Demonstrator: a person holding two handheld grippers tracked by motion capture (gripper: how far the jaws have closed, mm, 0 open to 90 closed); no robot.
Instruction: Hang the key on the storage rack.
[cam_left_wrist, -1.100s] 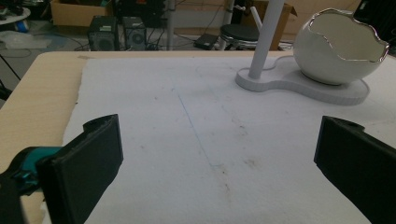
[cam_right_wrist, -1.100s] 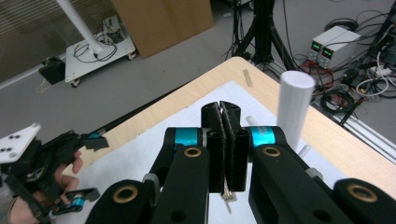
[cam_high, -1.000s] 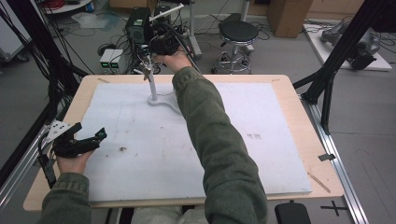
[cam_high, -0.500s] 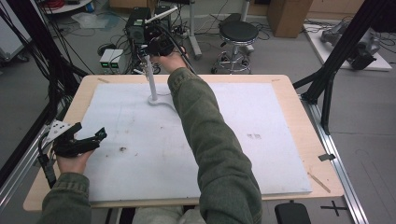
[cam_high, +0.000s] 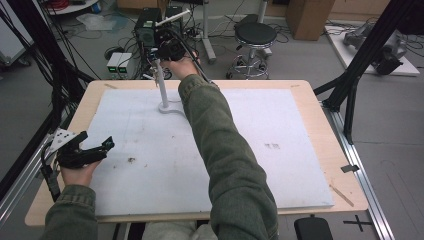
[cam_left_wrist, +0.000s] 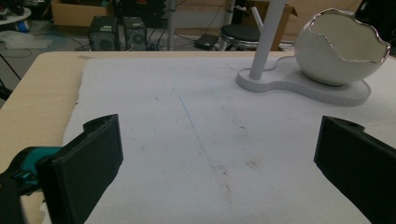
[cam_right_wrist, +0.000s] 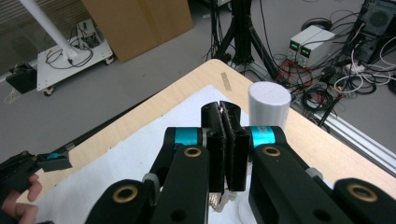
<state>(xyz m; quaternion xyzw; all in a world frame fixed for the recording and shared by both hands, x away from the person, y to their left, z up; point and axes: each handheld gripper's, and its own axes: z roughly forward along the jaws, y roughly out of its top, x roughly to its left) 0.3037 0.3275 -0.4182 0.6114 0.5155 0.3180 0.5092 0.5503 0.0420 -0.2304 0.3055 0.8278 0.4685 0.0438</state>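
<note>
**Item 1: right gripper** (cam_high: 170, 50). Reached out to 11 o'clock on the table, above the far edge. In its own view (cam_right_wrist: 226, 109) the jaws are pressed flat together. A small glinting scrap shows under the pads, but I cannot tell what it is or whether it is held.

**Item 2: stand post** (cam_high: 162, 90). White and upright, with its flat top (cam_right_wrist: 268, 100) just beside the closed jaws at their 2 o'clock. I cannot tell whether they touch.

**Item 3: stand base** (cam_left_wrist: 303, 86). Flat and white, on the mat at 11 o'clock. It carries the post and a white bowl (cam_left_wrist: 341, 51) with a jagged silver rim.

**Item 4: left gripper** (cam_high: 95, 150). Parked at 8 o'clock near the mat's left edge, with jaws wide and nothing between them (cam_left_wrist: 217, 128).

**Step in hand (my judgement):** I am working at the top of the post, either placing something on it or taking something off.

**Next move:** small, steady travel of the right jaws against the post top. A sideways shove could tip the stand and the bowl beside it.

**Edges:** the table's far edge (cam_high: 250, 84) runs just behind the stand, with cables and floor gear beyond it, so I have little margin toward 12 o'clock.

**Open room:** the white mat (cam_high: 280, 115) is bare from 1 through 5 o'clock and across the centre, which leaves room to pull back toward 6 o'clock.
</note>
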